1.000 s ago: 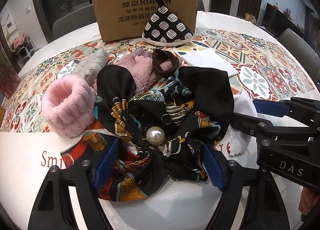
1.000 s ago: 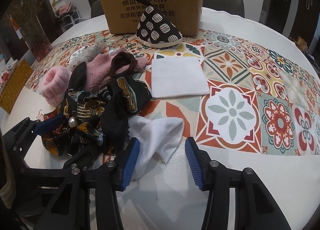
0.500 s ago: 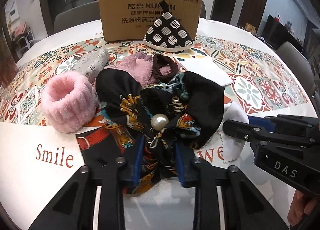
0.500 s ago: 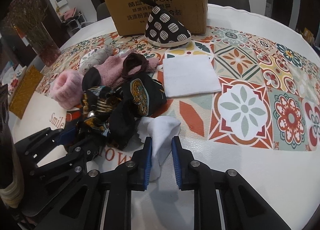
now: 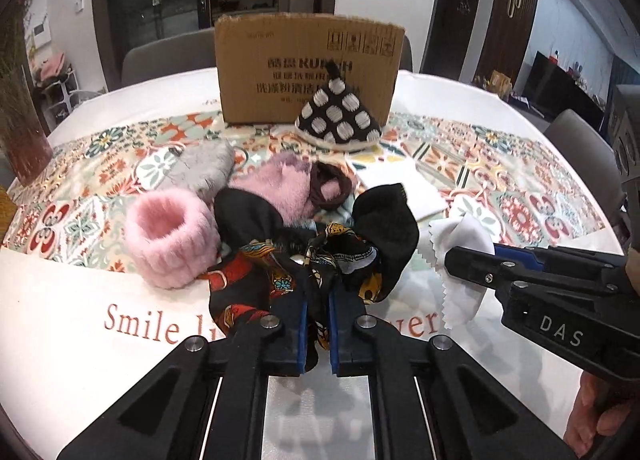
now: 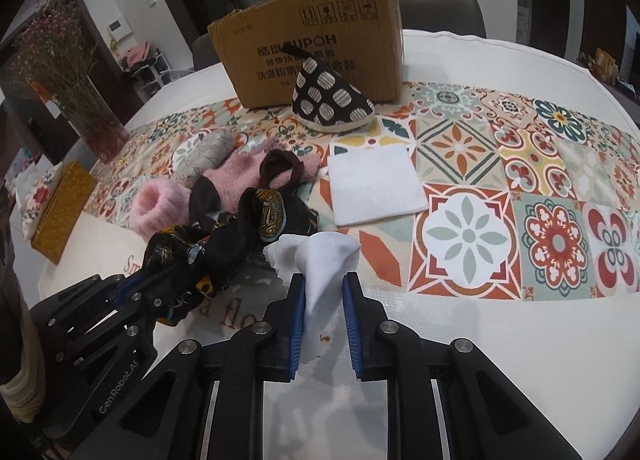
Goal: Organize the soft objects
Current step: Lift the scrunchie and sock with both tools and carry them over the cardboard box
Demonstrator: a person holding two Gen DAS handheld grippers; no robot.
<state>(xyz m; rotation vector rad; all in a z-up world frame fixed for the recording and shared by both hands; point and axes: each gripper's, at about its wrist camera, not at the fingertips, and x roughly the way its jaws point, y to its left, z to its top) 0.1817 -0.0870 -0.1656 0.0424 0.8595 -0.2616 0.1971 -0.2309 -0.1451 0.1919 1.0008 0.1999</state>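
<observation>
My left gripper [image 5: 317, 300] is shut on a black patterned silk scarf [image 5: 320, 244] and holds it bunched above the table; it also shows in the right wrist view [image 6: 216, 252]. My right gripper [image 6: 323, 288] is shut on a white zigzag-edged cloth [image 6: 320, 260], raised off the table; this cloth also shows in the left wrist view [image 5: 460, 256]. A pink fluffy cuff [image 5: 172, 236], a pink fuzzy sock [image 5: 276, 192], a grey pouch [image 5: 200, 168] and a folded white towel [image 6: 372, 184] lie on the table.
A cardboard box [image 5: 308, 68] stands at the back, with a black dotted cone-shaped pouch [image 5: 340, 116] in front of it. A vase of dried flowers [image 6: 92, 116] and a yellow box [image 6: 60, 212] are at the left. The round table [image 6: 520, 340] has a patterned runner.
Both grippers went from open to shut, the left on the scarf and the right on the white cloth. Both have lifted and pulled their cloths back from the pile.
</observation>
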